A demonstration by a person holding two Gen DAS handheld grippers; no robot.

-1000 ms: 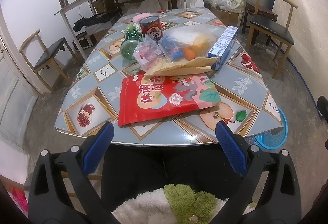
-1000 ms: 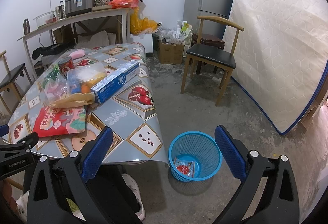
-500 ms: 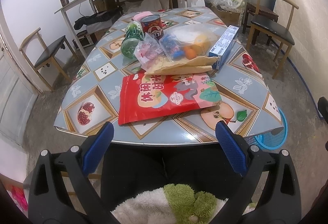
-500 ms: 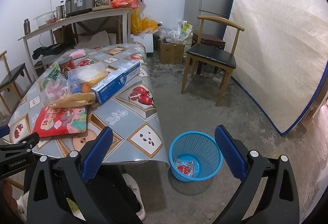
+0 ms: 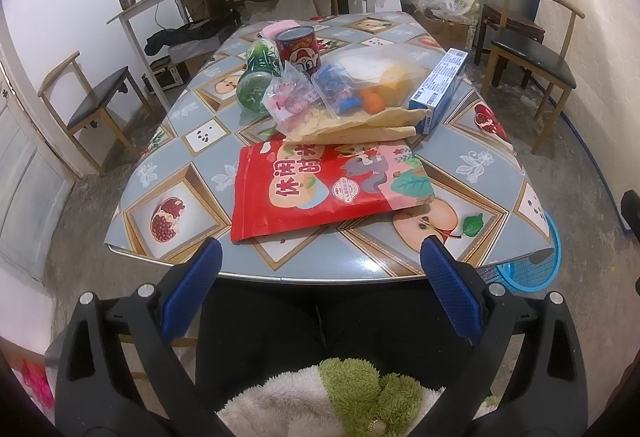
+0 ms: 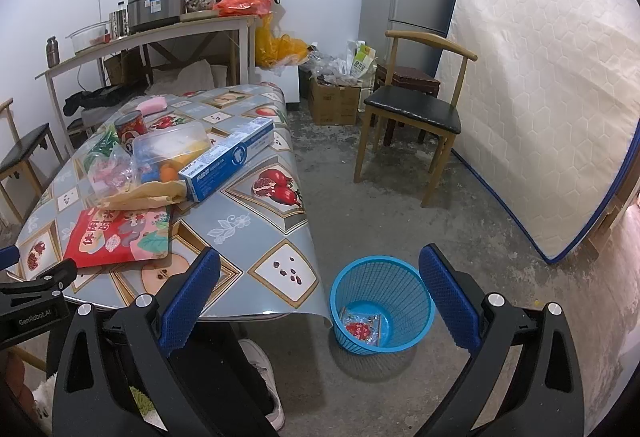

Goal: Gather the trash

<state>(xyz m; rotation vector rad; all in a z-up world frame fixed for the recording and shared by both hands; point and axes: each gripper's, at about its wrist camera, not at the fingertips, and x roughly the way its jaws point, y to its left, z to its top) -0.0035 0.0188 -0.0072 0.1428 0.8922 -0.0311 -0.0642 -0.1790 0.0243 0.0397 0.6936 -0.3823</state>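
- Trash sits in two places: one crumpled wrapper [image 6: 363,329] already lies at the bottom of the blue basket [image 6: 416,279] on the floor, while the rest waits on the table [image 5: 192,197].
- Nearest the table's front edge lies a red snack bag [image 5: 320,189], flat, at 12 o'clock from the left gripper [image 5: 320,257]; behind it a brown paper bag [image 5: 360,125], a clear pouch of pink sweets [image 5: 290,99] and a clear box of small items [image 5: 372,77] crowd together, touching.
- Toothpaste box [image 5: 440,85] rests at 1 o'clock against the brown paper, with a red can [image 5: 298,47] and a green bottle [image 5: 258,77] at 11 o'clock.
- Change over the last second is slight: both views match the earlier ones almost exactly, with only a small drift of the left camera toward the table, and nothing on the cloth has shifted.
- Left gripper's blue pads [image 5: 192,285] stand wide apart and hold nothing, poised just short of the table edge above the person's lap.
- Right gripper [image 6: 320,277] likewise has its fingers spread and bare, with the basket at 12 o'clock between them, below the hanging tablecloth corner.
- Judged from this, one piece is binned and the next pick is not begun; the red snack bag looks the likeliest target, though flat film may need an edge to pinch.
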